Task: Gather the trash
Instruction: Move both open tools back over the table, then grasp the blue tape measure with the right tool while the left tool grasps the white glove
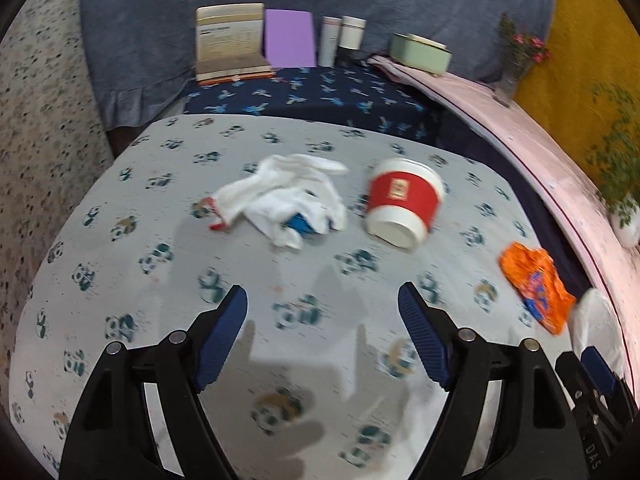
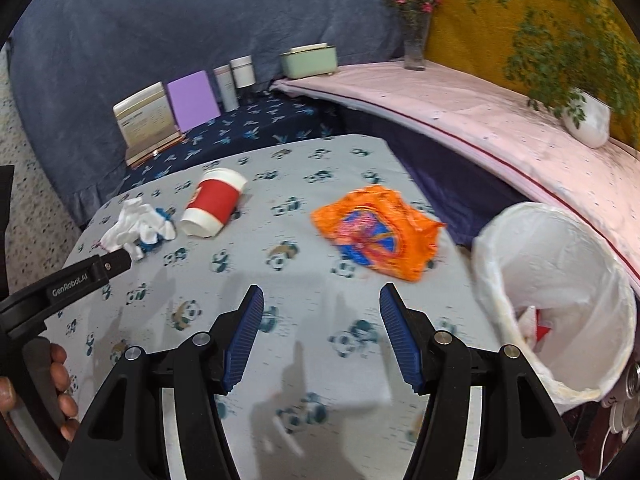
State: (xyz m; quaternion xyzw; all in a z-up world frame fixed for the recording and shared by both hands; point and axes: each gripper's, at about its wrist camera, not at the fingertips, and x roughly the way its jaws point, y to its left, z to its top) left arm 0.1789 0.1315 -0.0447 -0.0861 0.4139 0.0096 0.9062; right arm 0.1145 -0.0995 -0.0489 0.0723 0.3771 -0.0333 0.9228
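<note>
Both tools are spread wide with nothing in them: left tool, right tool. Red cup lies tipped mid-surface, orange wrapper near the right edge by the bin.

Left tongs and right tongs both gape, empty.

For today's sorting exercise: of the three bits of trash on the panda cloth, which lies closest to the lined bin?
The orange wrapper, right beside the bin. The red cup and white crumpled tissue lie farther left.
</note>
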